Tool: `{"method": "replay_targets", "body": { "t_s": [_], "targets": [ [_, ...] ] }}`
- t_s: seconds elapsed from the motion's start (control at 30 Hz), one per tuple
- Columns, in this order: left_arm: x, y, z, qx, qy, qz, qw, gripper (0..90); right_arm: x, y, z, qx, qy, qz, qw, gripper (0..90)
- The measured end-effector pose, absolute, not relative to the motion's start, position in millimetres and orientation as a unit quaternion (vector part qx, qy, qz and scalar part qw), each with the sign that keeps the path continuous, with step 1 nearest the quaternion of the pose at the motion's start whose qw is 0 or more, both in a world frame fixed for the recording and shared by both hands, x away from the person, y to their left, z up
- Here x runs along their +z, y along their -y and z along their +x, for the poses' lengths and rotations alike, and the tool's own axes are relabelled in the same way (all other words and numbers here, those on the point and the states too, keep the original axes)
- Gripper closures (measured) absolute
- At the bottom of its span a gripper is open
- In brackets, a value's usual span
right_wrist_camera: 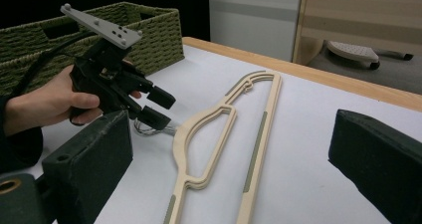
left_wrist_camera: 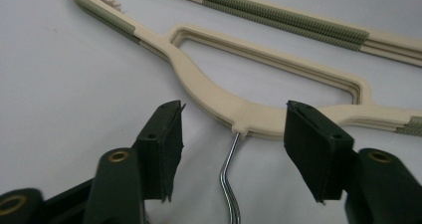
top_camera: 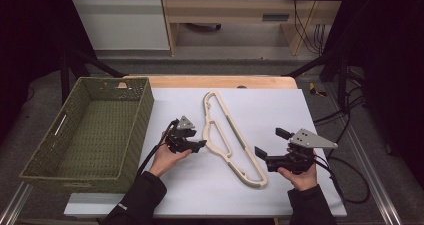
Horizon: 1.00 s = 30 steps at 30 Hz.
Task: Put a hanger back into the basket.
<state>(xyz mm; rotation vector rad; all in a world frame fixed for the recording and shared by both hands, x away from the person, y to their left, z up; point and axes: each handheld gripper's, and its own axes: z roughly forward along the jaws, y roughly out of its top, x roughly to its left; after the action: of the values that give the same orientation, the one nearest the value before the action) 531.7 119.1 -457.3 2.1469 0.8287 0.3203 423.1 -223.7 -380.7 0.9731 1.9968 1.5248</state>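
A stack of cream plastic hangers (top_camera: 227, 135) with green grip strips lies flat on the white table top, running from the far middle toward the near right. Its thin metal hook (left_wrist_camera: 229, 169) points toward my left gripper (top_camera: 200, 144). In the left gripper view the hook wire runs between the two pads, which stand apart from it on either side, so the left gripper (left_wrist_camera: 234, 114) is open. My right gripper (top_camera: 267, 141) is held just right of the hangers (right_wrist_camera: 209, 129), open with nothing between its fingers. The right gripper view also shows the left gripper (right_wrist_camera: 166, 109) low over the hook.
A green woven basket (top_camera: 145, 110) stands at the left edge of the table, close beside the left hand; its rim (right_wrist_camera: 149, 15) is behind that hand. The white sheet (top_camera: 280, 105) ends at a wooden strip at the back.
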Motion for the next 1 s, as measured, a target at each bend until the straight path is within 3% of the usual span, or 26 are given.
{"method": "replay_targets", "body": {
  "t_s": [0.7,1.0],
  "targets": [
    [-473,-117,539,0.095,-0.301,0.877,0.361,77.1,-385,220,426,0.544,-0.731,0.349,0.216,5.2],
    [-470,-121,538,0.097,-0.282,0.883,0.363,85.6,-389,216,428,0.538,-0.738,0.348,0.211,5.5]
  ]
}}
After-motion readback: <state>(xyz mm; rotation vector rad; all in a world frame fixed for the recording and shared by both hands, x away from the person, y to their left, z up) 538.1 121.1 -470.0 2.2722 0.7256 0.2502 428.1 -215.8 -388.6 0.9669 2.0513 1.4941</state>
